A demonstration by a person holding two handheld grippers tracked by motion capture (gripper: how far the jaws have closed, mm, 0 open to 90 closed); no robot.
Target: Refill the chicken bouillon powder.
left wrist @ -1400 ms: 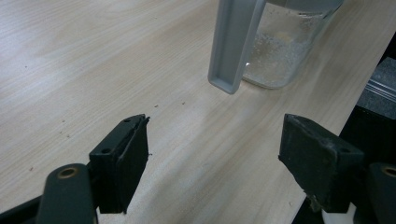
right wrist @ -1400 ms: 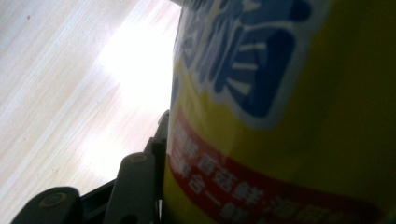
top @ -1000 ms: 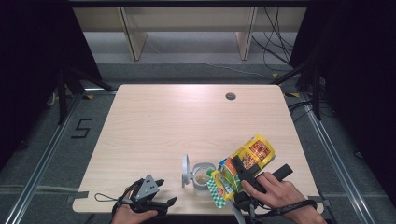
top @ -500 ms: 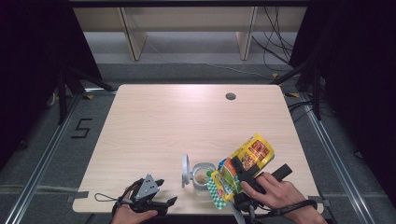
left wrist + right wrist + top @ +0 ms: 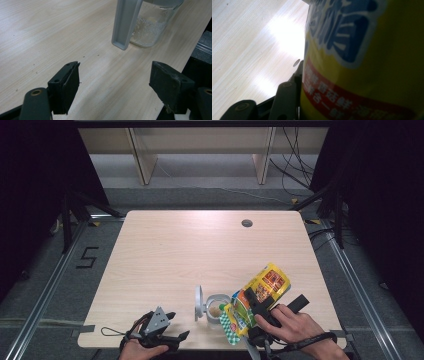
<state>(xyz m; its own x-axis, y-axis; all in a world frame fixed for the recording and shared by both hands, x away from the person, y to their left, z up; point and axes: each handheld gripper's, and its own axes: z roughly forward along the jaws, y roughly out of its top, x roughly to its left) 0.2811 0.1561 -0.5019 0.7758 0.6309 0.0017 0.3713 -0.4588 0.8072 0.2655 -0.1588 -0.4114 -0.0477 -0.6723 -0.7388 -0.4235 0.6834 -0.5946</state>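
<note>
Soft yellow printed foil pouch is being clamped in right gripper over clear glass jar; crinkly, slippery, prob. best held mid-body. Left gripper is being held agape, empty.

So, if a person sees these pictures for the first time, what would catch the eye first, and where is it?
Probably the bright yellow packet near the table's front right edge, clamped in the right gripper and tilted over a small clear jar whose grey lid stands open. Next, the left gripper at the front left edge, jaws apart and holding nothing. The pale wooden table is otherwise bare.
</note>
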